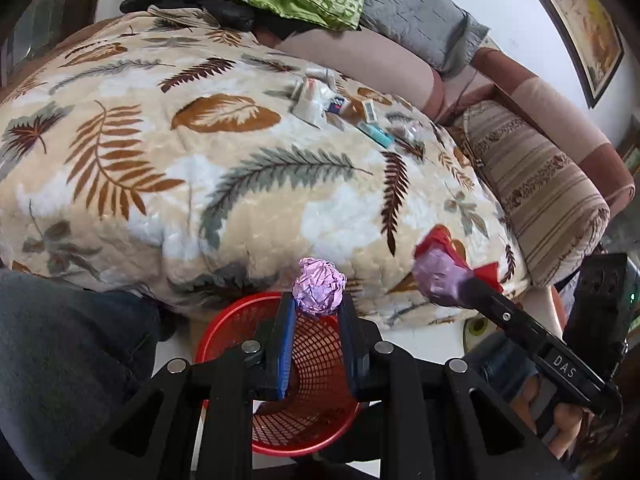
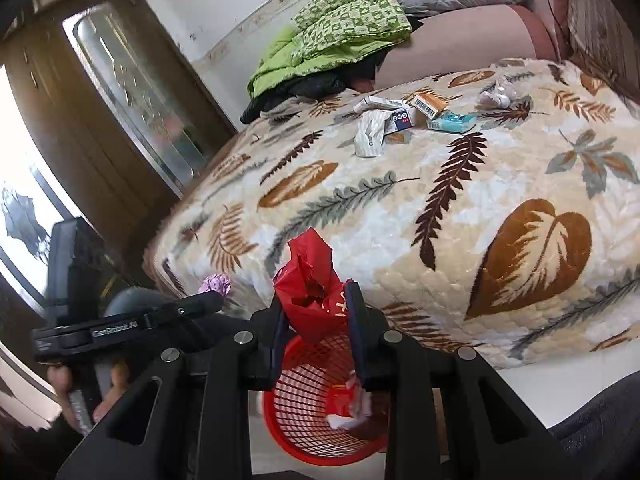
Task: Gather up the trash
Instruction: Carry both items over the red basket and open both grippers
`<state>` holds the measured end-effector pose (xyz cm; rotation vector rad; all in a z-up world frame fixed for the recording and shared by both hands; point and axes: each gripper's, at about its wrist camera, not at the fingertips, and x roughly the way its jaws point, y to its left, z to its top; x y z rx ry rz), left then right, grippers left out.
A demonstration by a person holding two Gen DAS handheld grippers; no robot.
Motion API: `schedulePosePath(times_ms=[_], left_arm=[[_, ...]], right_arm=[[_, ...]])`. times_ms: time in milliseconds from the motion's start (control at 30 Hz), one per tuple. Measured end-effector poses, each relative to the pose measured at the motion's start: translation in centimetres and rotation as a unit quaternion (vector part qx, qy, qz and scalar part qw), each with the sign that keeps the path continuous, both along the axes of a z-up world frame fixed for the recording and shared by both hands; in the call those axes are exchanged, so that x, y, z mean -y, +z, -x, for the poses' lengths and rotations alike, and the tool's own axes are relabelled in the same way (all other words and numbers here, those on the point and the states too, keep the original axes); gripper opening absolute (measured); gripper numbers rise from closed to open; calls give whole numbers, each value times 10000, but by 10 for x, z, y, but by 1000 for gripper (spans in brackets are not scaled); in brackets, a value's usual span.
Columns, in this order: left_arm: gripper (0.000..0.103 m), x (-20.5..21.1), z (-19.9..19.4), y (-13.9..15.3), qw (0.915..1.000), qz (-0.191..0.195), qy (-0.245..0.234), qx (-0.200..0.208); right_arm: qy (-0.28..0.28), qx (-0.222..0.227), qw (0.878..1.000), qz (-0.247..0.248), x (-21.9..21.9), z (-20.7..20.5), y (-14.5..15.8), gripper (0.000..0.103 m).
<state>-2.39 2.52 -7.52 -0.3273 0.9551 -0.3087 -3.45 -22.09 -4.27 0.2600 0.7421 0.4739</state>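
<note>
My left gripper (image 1: 319, 300) is shut on a crumpled purple foil ball (image 1: 319, 293) and holds it above the red mesh basket (image 1: 240, 320) on the floor. My right gripper (image 2: 318, 300) is shut on a crumpled red plastic bag (image 2: 312, 292) above the same basket (image 2: 304, 408), which holds some white scraps. The right gripper with the red bag (image 1: 444, 248) shows at the right of the left wrist view. The left gripper with the foil ball (image 2: 216, 283) shows at the left of the right wrist view.
A bed with a leaf-pattern blanket (image 1: 240, 184) fills the view behind the basket. Small boxes and wrappers (image 2: 412, 116) lie on its far side. A green quilt (image 2: 340, 28) and grey pillow (image 1: 416, 16) sit behind. A wooden door (image 2: 100, 120) stands left.
</note>
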Motion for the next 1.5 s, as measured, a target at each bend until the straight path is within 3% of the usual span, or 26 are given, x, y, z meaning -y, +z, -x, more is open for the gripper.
schedulePosePath(times_ms=[367, 767, 1500], left_arm=[[21, 14, 8, -4, 9993, -295, -219, -32], [21, 17, 9, -15, 9986, -191, -330, -360], [23, 26, 10, -25, 9962, -438, -495, -569]], right_arm=[[213, -156, 9996, 85, -11, 2, -11, 26], [218, -387, 9990, 93, -11, -3, -22, 27], [325, -575, 9975, 252, -19, -4, -28, 28]])
